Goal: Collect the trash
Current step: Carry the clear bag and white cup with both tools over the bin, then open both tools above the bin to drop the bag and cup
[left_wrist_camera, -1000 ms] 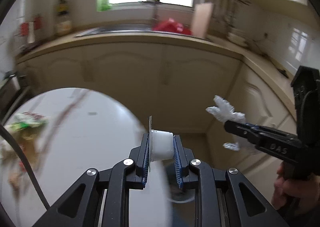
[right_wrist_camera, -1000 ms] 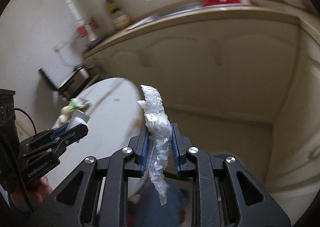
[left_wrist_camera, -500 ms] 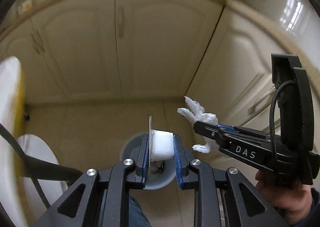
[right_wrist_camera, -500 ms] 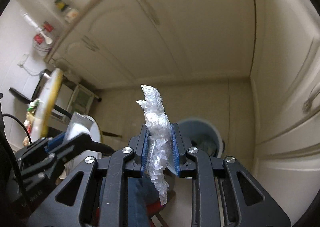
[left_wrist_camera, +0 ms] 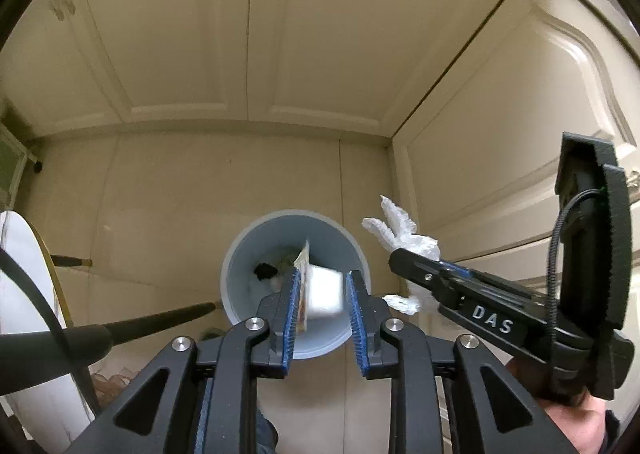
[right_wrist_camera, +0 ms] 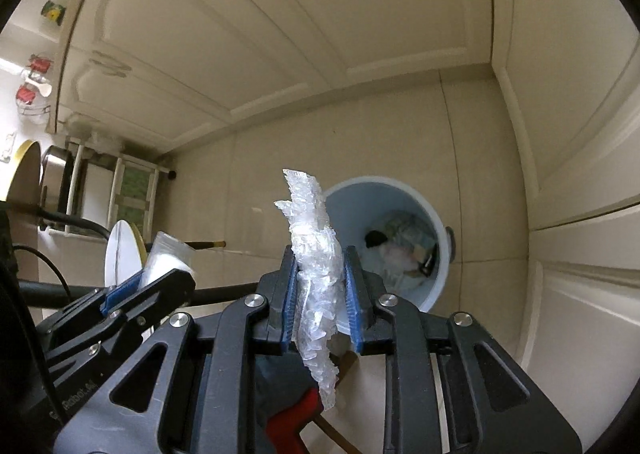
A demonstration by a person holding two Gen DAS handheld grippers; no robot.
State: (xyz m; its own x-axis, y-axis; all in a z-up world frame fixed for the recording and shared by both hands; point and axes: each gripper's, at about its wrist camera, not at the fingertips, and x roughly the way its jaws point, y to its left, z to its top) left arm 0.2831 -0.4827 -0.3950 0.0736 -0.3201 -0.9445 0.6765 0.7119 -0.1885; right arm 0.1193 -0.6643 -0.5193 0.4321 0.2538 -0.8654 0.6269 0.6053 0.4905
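Observation:
A pale blue trash bin stands on the floor with rubbish in it. My left gripper points down over its mouth and its jaws are opening. The small white cup with its peeled foil lid sits blurred between the pads, with a thin gap on its right side. To the right, my right gripper hangs beside the bin. A strip of crumpled clear plastic wrap stands between its pads, still in place as its jaws begin opening. The left wrist view also shows that wrap.
Cream cabinet doors close in the corner behind and to the right of the bin. A white round table edge and its dark leg lie to the left. A metal rack with a pot stands far left. A hand holds the right gripper.
Both grippers dropped from table height and tipped down toward the floor; the bin came into view and grew large. The left pads have parted slightly from the cup.

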